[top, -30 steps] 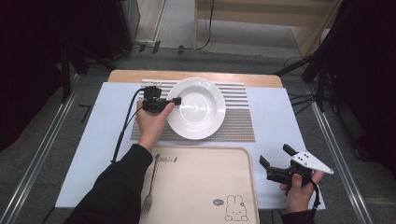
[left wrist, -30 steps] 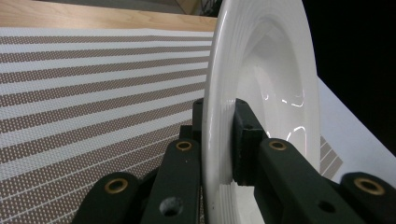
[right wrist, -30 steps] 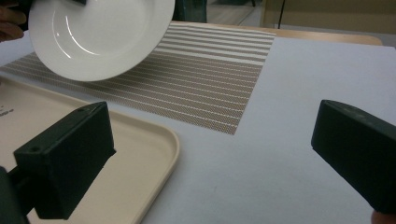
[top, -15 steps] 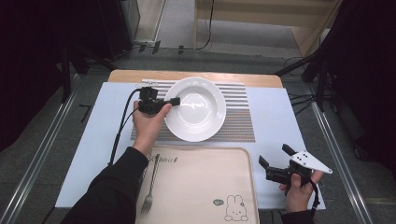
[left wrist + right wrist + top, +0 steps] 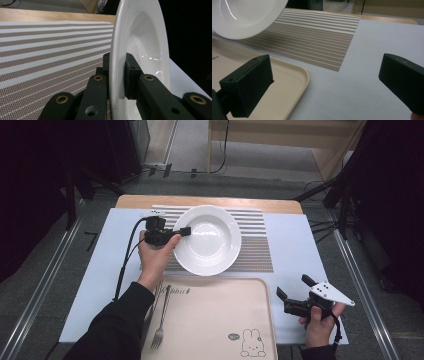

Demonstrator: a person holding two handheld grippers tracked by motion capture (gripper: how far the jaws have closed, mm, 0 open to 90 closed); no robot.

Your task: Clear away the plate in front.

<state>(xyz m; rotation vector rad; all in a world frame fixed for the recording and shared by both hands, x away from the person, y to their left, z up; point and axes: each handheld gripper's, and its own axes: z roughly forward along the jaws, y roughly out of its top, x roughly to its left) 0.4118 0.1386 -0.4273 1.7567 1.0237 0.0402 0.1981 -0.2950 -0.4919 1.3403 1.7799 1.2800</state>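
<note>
A white deep plate (image 5: 207,240) hangs tilted just above the striped placemat (image 5: 255,245). My left gripper (image 5: 184,232) is shut on its left rim. In the left gripper view the jaws clamp the plate's rim (image 5: 147,45) from both sides, one pad on the underside and one inside the bowl. My right gripper (image 5: 293,286) stands open and empty beside the right edge of the beige tray (image 5: 215,320). Between its jaws in the right gripper view (image 5: 324,82) lies the pale blue table cover, with the plate (image 5: 244,17) raised at top left.
A fork (image 5: 161,320) lies on the tray's left side, near a rabbit print at the tray's lower right. The placemat (image 5: 312,37) lies on a pale blue cover over a wooden table. The tray's corner (image 5: 287,82) is near the right gripper's left jaw.
The left gripper has drawn the plate slightly toward the tray and a little upward. The right gripper has stayed in place.
</note>
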